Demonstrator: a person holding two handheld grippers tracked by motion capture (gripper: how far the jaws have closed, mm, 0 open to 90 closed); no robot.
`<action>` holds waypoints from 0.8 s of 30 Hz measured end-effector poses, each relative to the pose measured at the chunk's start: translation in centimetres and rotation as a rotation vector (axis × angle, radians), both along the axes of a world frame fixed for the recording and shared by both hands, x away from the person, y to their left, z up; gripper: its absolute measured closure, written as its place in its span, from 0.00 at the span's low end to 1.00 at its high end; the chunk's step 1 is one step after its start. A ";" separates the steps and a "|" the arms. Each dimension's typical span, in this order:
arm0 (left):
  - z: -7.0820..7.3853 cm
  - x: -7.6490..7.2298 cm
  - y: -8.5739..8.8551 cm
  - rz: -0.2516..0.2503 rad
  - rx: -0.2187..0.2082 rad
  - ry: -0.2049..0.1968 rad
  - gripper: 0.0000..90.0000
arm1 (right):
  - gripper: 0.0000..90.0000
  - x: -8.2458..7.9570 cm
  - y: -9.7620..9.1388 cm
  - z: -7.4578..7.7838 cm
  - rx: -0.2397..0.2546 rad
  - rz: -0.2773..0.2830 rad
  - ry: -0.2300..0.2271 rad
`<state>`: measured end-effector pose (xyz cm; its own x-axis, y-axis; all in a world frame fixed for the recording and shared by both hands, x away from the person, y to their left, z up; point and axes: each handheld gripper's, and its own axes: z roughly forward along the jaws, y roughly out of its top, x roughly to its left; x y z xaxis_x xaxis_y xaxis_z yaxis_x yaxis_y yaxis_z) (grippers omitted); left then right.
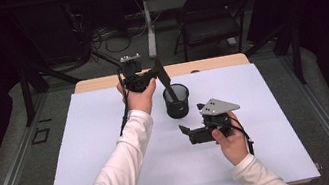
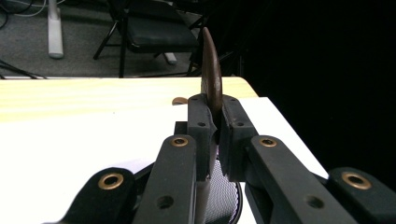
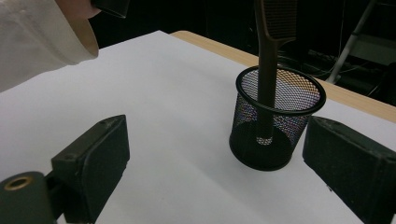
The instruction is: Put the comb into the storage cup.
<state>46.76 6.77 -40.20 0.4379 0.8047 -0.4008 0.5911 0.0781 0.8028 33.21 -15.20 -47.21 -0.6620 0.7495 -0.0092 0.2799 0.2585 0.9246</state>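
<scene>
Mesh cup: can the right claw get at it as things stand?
Probably yes. The right claw is open, the mesh cup sits just ahead between its jaws, bare mat between. Only the comb stands inside.

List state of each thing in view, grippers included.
left gripper: shut on comb
comb: upright, handle end down in the cup
mesh cup: upright on the white mat, comb handle inside
right gripper: open, holding nothing, aimed at the cup

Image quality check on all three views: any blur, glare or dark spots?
High view: evenly lit white table cover, surroundings near black. Left gripper view: left claw and the comb it grips are sharp, right half falls to black. Right gripper view: mesh cup crisp, right claw pads soft up close; no glare.
</scene>
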 end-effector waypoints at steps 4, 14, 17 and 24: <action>-0.3 0.1 -0.1 0.000 0.003 0.008 0.94 | 0.08 0.0 0.0 0.0 -0.002 0.002 0.002; -1.1 0.3 -0.2 -0.002 -0.001 0.030 0.94 | 0.08 0.0 0.0 0.0 0.004 0.001 0.004; -1.2 0.3 -0.3 -0.003 -0.002 0.033 0.94 | 0.08 0.0 0.0 0.0 0.002 0.001 0.005; -1.4 0.3 -0.5 -0.007 -0.005 0.038 0.94 | 0.08 0.0 0.0 0.0 0.004 0.001 0.005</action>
